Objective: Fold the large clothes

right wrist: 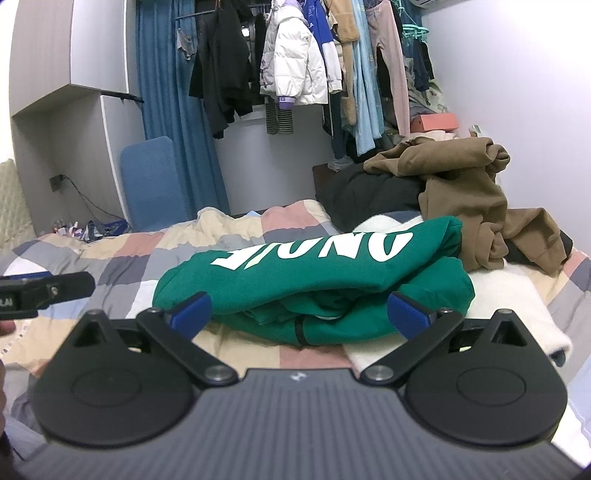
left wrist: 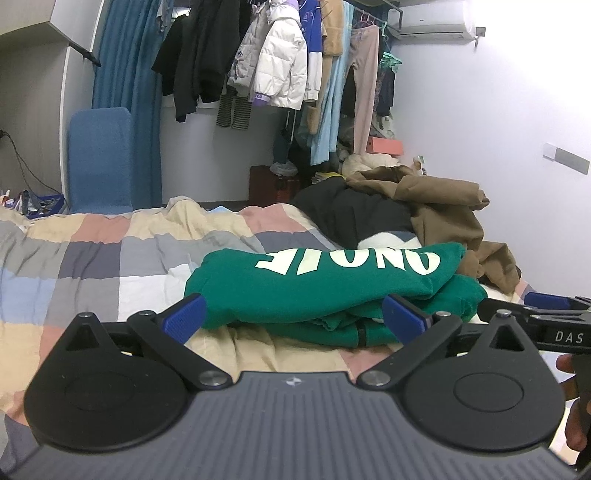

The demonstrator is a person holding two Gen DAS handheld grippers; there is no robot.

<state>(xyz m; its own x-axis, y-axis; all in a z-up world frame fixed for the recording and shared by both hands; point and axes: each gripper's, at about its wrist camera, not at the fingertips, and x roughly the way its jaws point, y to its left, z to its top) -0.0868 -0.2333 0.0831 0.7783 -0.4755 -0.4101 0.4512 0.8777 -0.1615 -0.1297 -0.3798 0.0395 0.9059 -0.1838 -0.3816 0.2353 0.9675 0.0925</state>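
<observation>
Work surface: bed w/ a checked quilt (left wrist: pixel 92 258) in pink, grey, cream and white patches, rumpled. Room behind: blue curtain (left wrist: pixel 122 74), blue chair (left wrist: pixel 99 158) at the bed's far side, rail of hanging clothes (left wrist: pixel 280 62) incl. a white puffer jacket, pale wall on the right.

Your task item, the green sweatshirt (left wrist: pixel 314 288), lies folded in a thick bundle on the quilt, white lettering on top, upside-down to you. It sits just ahead of both tools.

Left gripper (left wrist: pixel 295 317): blue pads spread wide, nothing clamped; the left pad's tip overlaps the bundle's near edge, contact can't be told. Right gripper (right wrist: pixel 301 314): jaws fully apart, not gripping; the sweatshirt's near edge lies between the pads.

View differences: only the left cam shows the AC unit (left wrist: pixel 432 22) high on the wall and wall switch plate (left wrist: pixel 565 157). Only the right cam shows a white fleecy garment (right wrist: pixel 509 310) under the sweatshirt's right side.

Other items: brown garment (right wrist: pixel 469 192) heaped over a black garment (right wrist: pixel 362 199), behind and right of the sweatshirt, crowding it.
</observation>
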